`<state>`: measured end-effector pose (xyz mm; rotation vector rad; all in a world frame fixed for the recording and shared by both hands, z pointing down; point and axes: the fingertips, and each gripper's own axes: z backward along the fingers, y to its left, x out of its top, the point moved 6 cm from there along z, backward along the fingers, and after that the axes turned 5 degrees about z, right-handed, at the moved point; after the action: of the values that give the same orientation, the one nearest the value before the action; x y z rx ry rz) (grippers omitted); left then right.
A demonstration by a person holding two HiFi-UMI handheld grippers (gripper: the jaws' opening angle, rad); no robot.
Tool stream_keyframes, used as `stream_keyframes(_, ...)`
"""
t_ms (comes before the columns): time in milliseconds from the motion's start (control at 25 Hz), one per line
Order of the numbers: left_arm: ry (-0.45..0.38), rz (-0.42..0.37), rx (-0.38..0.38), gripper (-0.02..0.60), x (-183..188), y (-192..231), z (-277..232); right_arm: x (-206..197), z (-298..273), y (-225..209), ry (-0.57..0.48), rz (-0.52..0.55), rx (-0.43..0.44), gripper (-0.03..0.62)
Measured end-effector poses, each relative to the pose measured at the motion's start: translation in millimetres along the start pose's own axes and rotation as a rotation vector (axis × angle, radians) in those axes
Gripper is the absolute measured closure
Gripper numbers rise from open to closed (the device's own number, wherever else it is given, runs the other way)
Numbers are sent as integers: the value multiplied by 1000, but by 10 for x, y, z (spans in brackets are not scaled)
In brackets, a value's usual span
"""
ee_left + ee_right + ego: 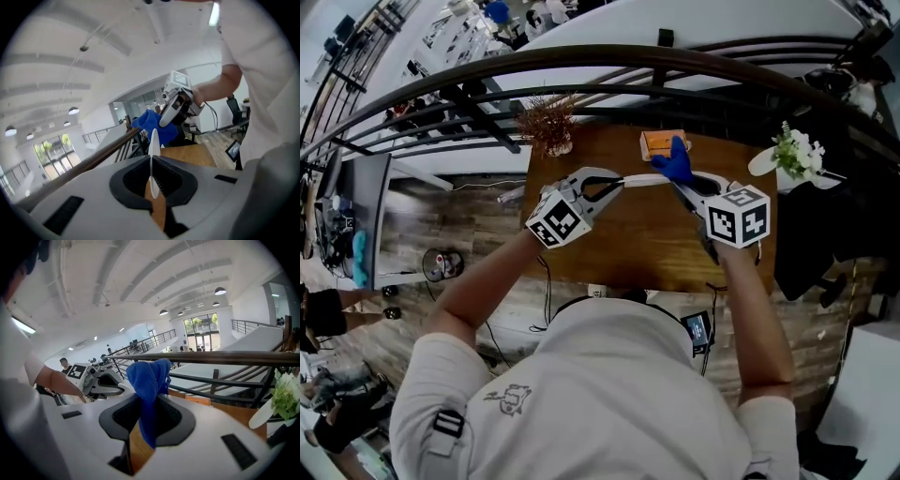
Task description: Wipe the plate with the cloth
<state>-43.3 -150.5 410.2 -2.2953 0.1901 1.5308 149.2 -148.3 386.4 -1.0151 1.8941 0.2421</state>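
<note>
The left claw [152, 180] is clamped on the white plate [153, 140], held edge-on above the tabletop [628, 234] at centre frame. The right claw [149, 416] pinches the blue cloth [146, 376], just beside the plate's right end.

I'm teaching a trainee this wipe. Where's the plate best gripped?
Pinch the plate by its thin rim, coming from the side opposite the cloth, as the left claw does. Held that way, the flat disc likely leaves both faces free for wiping.
</note>
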Motion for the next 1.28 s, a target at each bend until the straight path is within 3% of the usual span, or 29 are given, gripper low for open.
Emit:
stream_keyframes(360, -17, 765, -19, 560, -611, -35, -183, -442, -319, 72, 34, -42, 27, 508)
stream_keyframes(560, 4, 1110, -5, 560, -1084, -228, -301, -845, -526, 50, 76, -99, 40, 508)
stream_keyframes(920, 34, 1512, 50, 560, -1907, -705, -586, -1695, -844, -36, 162, -168, 8, 508)
stream_keyframes(1280, 53, 1713, 148, 560, -2584, -1069, -881, -2349, -1082, -94, 245, -226, 23, 508)
